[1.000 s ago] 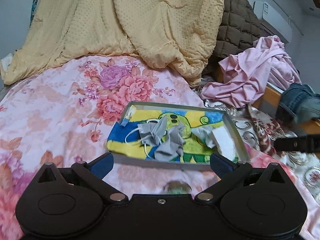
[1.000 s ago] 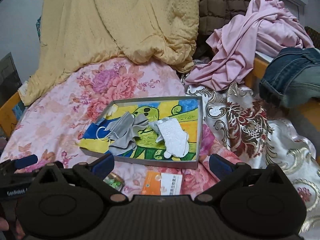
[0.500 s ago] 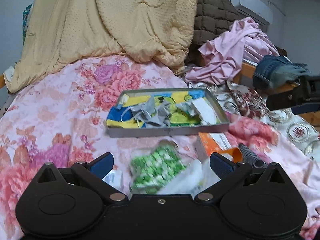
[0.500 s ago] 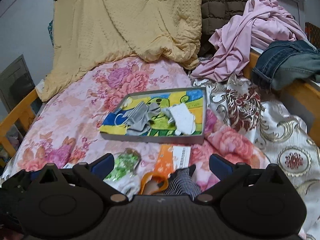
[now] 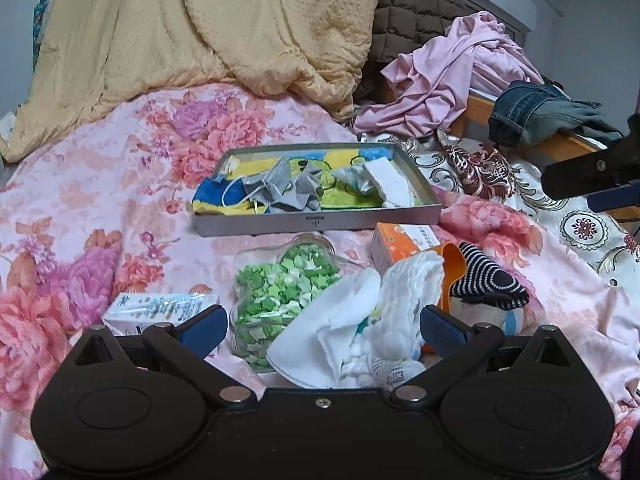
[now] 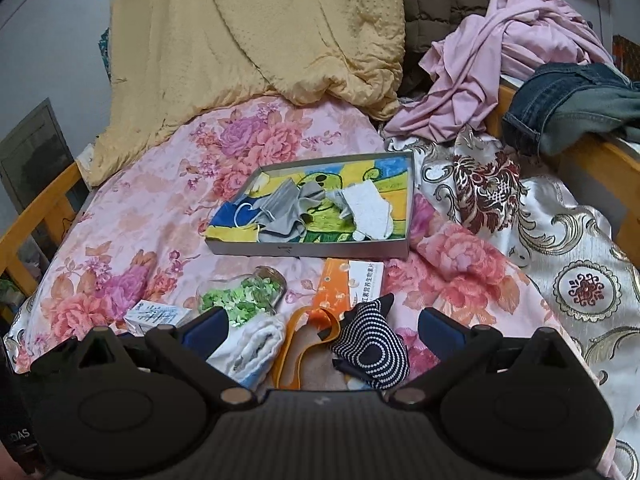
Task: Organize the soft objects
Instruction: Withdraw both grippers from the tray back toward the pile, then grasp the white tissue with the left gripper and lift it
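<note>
A shallow grey tray (image 5: pixel 320 222) (image 6: pixel 308 249) lies on the floral bedspread and holds grey face masks (image 5: pixel 284 192) (image 6: pixel 292 210) and a white cloth (image 5: pixel 386 182) (image 6: pixel 370 216). Nearer to me lie a white towel (image 5: pixel 360 320) (image 6: pixel 252 348) and a dark striped sock (image 5: pixel 486 280) (image 6: pixel 374 348). My left gripper (image 5: pixel 322 326) is open, with the towel lying between its fingers. My right gripper (image 6: pixel 322 326) is open above the sock and an orange strip (image 6: pixel 298 344). The right gripper's side shows at the right edge of the left wrist view.
A jar of green paper stars (image 5: pixel 280 292) (image 6: pixel 244 296), a small white carton (image 5: pixel 160 308) (image 6: pixel 158 316) and an orange box (image 5: pixel 404 240) (image 6: pixel 352 284) lie before the tray. A yellow quilt (image 5: pixel 208 24), pink clothes (image 6: pixel 500 60), jeans (image 6: pixel 576 100) and wooden bed rails (image 6: pixel 40 216) surround the bed.
Both grippers have drawn back from the tray. The jar, carton, orange box, towel and sock have come into view close in front. Both stay open.
</note>
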